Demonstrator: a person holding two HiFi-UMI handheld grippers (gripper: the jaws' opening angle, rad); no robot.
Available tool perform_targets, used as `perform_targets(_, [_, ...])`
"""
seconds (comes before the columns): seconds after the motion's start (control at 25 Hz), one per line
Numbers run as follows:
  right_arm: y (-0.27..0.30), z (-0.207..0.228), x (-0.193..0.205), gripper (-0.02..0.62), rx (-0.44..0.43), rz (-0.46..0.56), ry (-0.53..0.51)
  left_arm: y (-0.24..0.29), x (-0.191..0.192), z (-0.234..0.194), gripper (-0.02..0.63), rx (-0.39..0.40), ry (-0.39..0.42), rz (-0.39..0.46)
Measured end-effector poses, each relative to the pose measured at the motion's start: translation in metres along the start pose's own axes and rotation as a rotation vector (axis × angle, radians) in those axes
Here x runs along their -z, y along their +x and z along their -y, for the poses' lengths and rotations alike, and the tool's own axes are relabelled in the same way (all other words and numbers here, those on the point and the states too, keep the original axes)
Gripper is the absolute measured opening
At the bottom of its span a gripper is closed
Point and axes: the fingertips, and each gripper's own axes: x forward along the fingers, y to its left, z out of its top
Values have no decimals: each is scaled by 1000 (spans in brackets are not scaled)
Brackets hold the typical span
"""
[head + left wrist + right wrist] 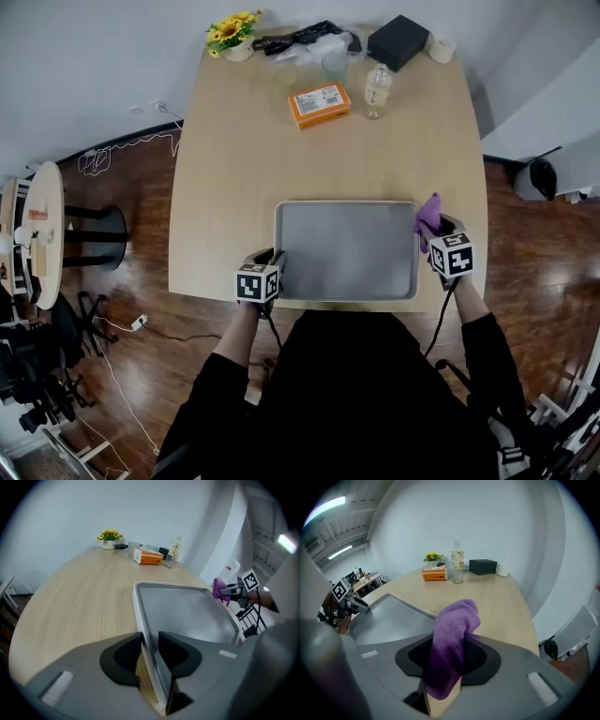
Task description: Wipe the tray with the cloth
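Observation:
A grey metal tray point(347, 251) lies on the near part of the wooden table point(234, 159). My left gripper point(275, 262) is at the tray's near-left corner. In the left gripper view its jaws point(150, 641) stand shut on the tray's left rim point(140, 616). My right gripper point(434, 231) is at the tray's right edge, shut on a purple cloth point(429, 215). In the right gripper view the cloth point(454, 627) fills the gap between the jaws and sticks up above them, with the tray point(389, 620) to its left.
At the table's far end stand an orange box point(319, 104), a clear bottle point(377, 90), a pot of yellow flowers point(232, 33), a black box point(397, 41), a roll of tape point(441, 47) and a glass point(335, 64). A round side table point(45, 234) stands on the floor at left.

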Motion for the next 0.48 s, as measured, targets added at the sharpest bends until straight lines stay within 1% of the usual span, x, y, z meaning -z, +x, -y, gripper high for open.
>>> perform_targets(0.08, [18, -8, -5, 146, 20, -25, -38, 1, 0, 1, 98, 14, -2, -4])
perform_targets(0.2, [33, -15, -17, 147, 91, -64, -103, 3, -1, 5, 100, 35, -5, -11])
perform_targets(0.24, [37, -23, -22, 146, 86, -73, -112, 4, -1, 6, 101, 43, -4, -11])
perform_targets(0.36, [60, -77, -36, 144, -9, -79, -133, 5, -3, 6, 103, 72, -9, 1])
perform_targets(0.48, [86, -145, -60, 144, -76, -44, -165, 5, -2, 7, 104, 99, -11, 8])
